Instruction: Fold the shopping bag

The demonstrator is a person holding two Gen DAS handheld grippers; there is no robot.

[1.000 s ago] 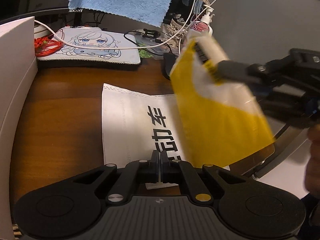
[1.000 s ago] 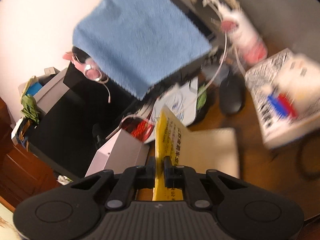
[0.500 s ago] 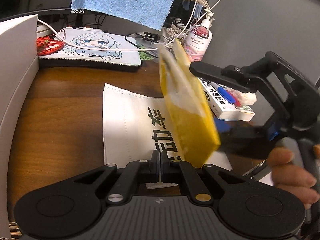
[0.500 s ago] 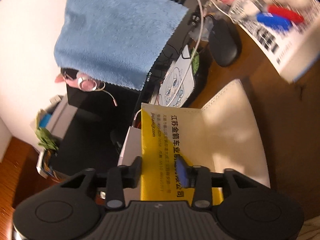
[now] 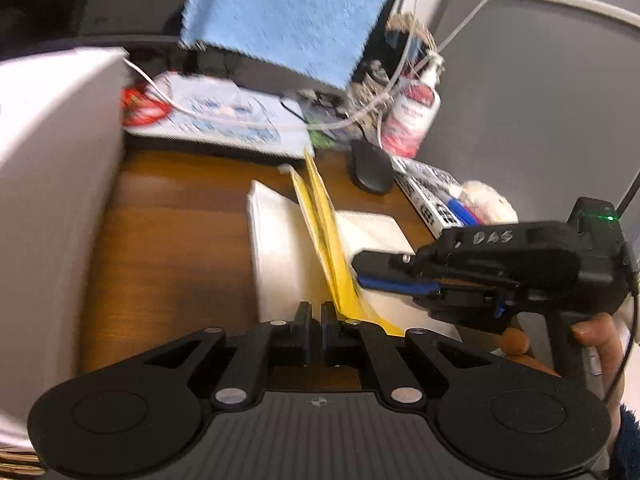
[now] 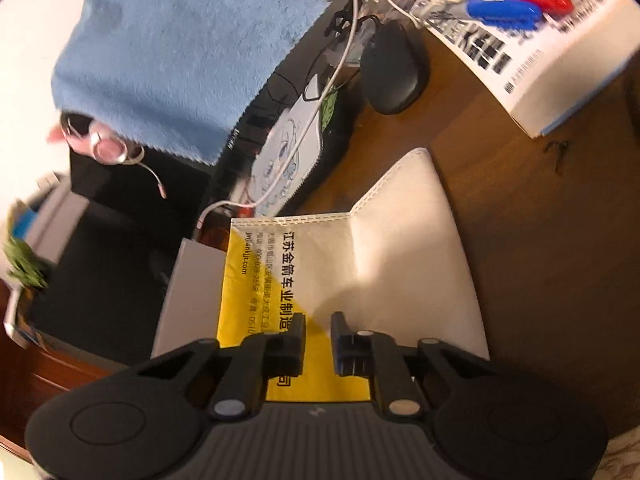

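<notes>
The shopping bag (image 5: 280,248), white with a yellow side, lies on the brown desk (image 5: 172,248). Its yellow flap (image 5: 324,236) stands up on edge along the middle. My left gripper (image 5: 316,312) sits at the bag's near edge with a narrow gap between its fingers; I see nothing in that gap. My right gripper (image 5: 358,270) comes in from the right, held by a hand (image 5: 596,344), its tips just beside the flap. In the right wrist view the right gripper (image 6: 318,322) is open over the bag (image 6: 404,248), the flap (image 6: 236,312) lying beyond it, not pinched.
A tall white box (image 5: 52,184) walls the left side. Behind the bag are a printed mouse pad (image 5: 216,120), a black mouse (image 5: 370,168), a book with pens (image 5: 424,192), a pump bottle (image 5: 410,120) and cables. A blue towel (image 5: 288,12) hangs above.
The right gripper swung the yellow flap leftward over the bag and let it go, then narrowed its jaws. The left gripper's view tilted and its fingers parted slightly.
</notes>
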